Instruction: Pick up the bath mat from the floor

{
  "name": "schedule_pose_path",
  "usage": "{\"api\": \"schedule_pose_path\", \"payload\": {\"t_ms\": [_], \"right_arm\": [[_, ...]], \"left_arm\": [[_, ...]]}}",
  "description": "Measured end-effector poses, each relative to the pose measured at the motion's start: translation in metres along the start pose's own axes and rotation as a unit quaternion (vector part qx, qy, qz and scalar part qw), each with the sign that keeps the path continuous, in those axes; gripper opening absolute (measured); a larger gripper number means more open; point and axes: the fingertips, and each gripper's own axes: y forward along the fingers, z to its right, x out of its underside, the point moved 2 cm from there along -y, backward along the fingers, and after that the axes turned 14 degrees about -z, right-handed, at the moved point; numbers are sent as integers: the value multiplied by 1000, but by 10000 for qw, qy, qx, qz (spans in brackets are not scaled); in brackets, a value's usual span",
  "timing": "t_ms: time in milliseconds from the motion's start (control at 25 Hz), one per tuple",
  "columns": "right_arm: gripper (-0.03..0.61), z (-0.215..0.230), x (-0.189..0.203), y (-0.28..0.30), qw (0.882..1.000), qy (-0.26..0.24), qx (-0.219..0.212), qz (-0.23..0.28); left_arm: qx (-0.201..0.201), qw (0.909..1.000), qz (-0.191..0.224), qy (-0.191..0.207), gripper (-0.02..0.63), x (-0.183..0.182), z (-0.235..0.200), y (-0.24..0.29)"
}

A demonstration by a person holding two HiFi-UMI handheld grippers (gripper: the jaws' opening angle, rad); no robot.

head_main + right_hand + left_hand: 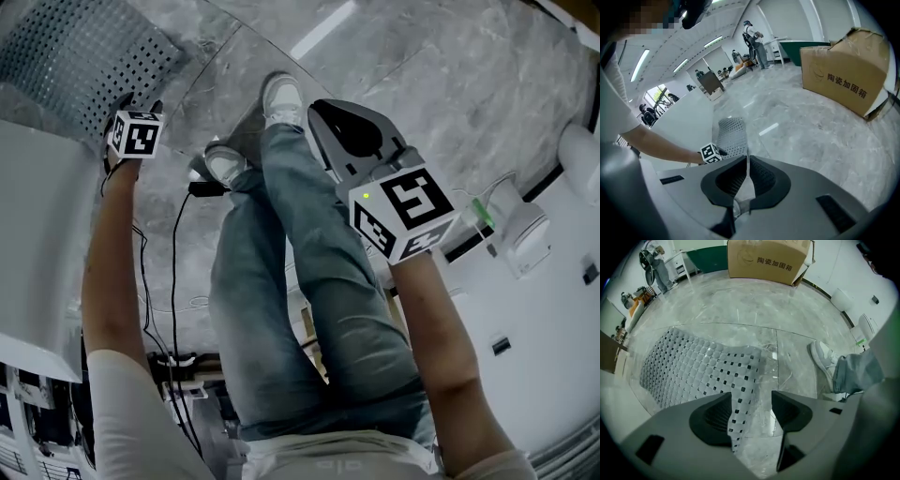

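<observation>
The bath mat (689, 371) is grey, rubbery and full of small holes, and most of it lies on the marble floor. One corner rises between the jaws of my left gripper (751, 411) and rests against the left pad (717, 416). Those jaws stand well apart, so the gripper is open. In the head view the mat (84, 56) is at the top left, just beyond the left gripper's marker cube (133, 133). My right gripper (345, 129) hangs over the person's legs with its jaws shut on nothing. The right gripper view shows the right gripper (747, 164) and the mat (731, 133) beyond it.
A large cardboard box (768, 258) stands at the far edge of the floor. The person's white shoes (281, 98) are right of the mat. A black cable (173, 272) runs along the floor. A white appliance (525, 234) sits at the right, and a white panel (37, 244) at the left.
</observation>
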Motion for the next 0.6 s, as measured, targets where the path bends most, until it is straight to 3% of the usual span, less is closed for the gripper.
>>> {"api": "schedule_pose_path", "payload": {"t_ms": [440,600], "right_arm": [[29,16,-11,49,9997,-93,-214,7],[29,34,-6,56,9998,27,-202,-50]], "left_arm": [[-445,9988,-176,-40,279,-6,-19,53],[-631,9973,-368,115,290,-2,-21,69]]}}
